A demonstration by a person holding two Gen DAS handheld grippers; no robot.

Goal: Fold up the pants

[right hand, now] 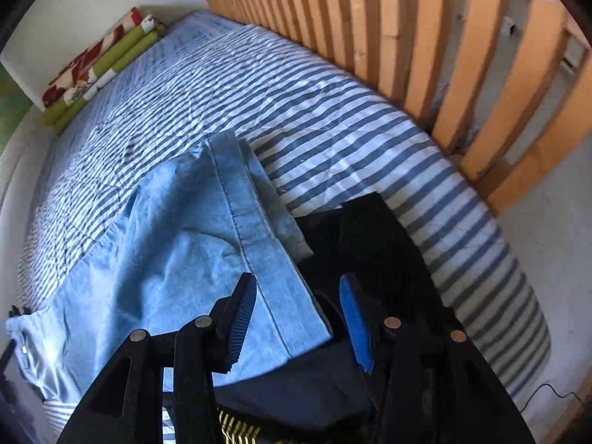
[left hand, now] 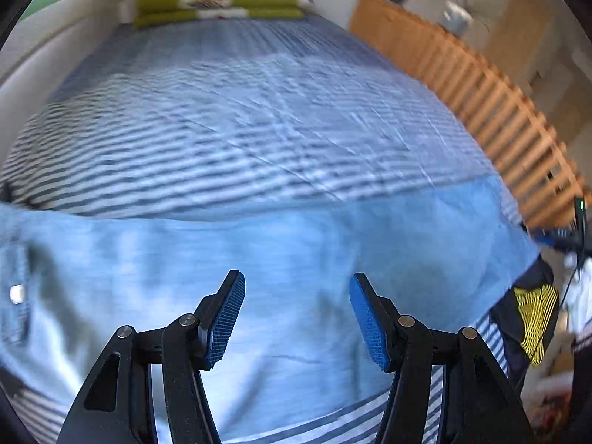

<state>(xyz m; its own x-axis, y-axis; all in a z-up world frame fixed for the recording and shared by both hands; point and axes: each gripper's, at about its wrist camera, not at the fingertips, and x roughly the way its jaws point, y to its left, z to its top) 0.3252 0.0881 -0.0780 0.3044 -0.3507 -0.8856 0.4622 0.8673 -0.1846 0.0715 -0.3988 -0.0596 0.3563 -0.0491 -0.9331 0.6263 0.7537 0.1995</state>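
Note:
Light blue denim pants (left hand: 281, 244) lie across the near part of a striped bed, with the waist and a metal button (left hand: 16, 293) at the left. My left gripper (left hand: 297, 314) hovers open over the middle of the legs, nothing between its pads. In the right wrist view the same pants (right hand: 177, 244) run from the hem (right hand: 240, 185) down to the waist at lower left. My right gripper (right hand: 298, 323) is open just above the hem corner, which lies on a dark garment (right hand: 370, 244).
The blue-and-white striped bedcover (left hand: 236, 111) stretches away to folded green and red bedding (left hand: 222, 0) at the far end. A wooden slatted frame (right hand: 425, 55) stands along the right side. The dark garment with a yellow print (left hand: 536, 318) lies at the bed's near right corner.

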